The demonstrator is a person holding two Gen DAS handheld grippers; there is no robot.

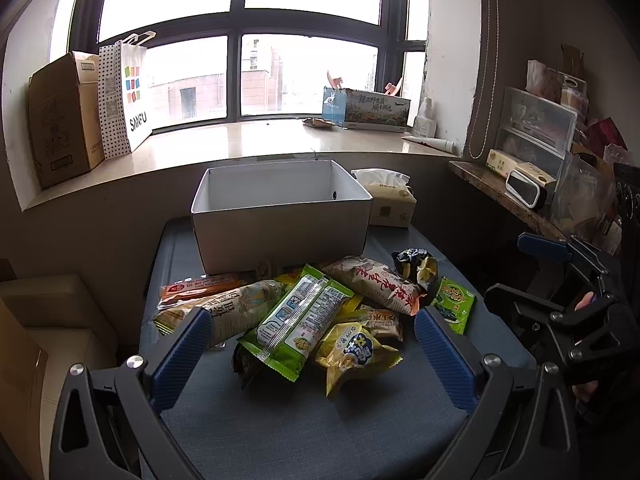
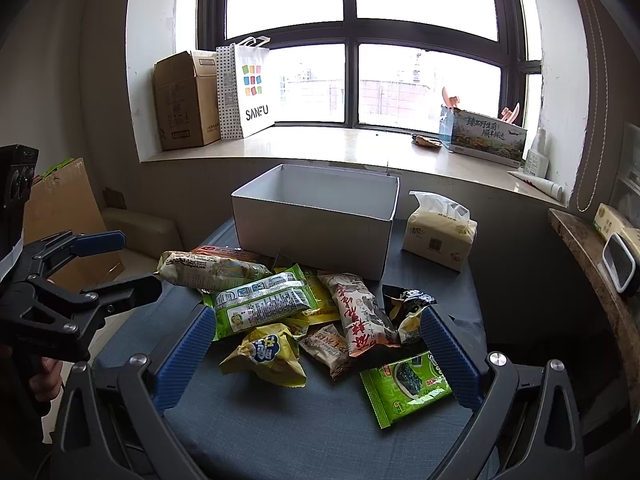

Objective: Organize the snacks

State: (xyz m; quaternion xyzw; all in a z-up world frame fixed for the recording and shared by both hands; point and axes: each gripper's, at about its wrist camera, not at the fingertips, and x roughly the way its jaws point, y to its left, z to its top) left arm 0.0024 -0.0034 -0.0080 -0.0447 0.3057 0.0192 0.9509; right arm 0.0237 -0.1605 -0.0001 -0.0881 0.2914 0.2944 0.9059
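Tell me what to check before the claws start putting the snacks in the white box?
1. White box open on top, nothing seen inside: ok.
2. Left claw open, holding nothing: ok.
3. Right claw open, holding nothing: ok.
4. Snacks all reachable on the table: ok.
5. Seaweed packet lying apart from the pile, easy first pick: ok.
6. Long green packet free to lift: it lies on top of others, ok.

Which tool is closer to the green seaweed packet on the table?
Right. The right tool is open with the seaweed packet just inside its right-hand finger. The left tool, also open, hovers over the pile's middle, with the packet beyond its right-hand finger.
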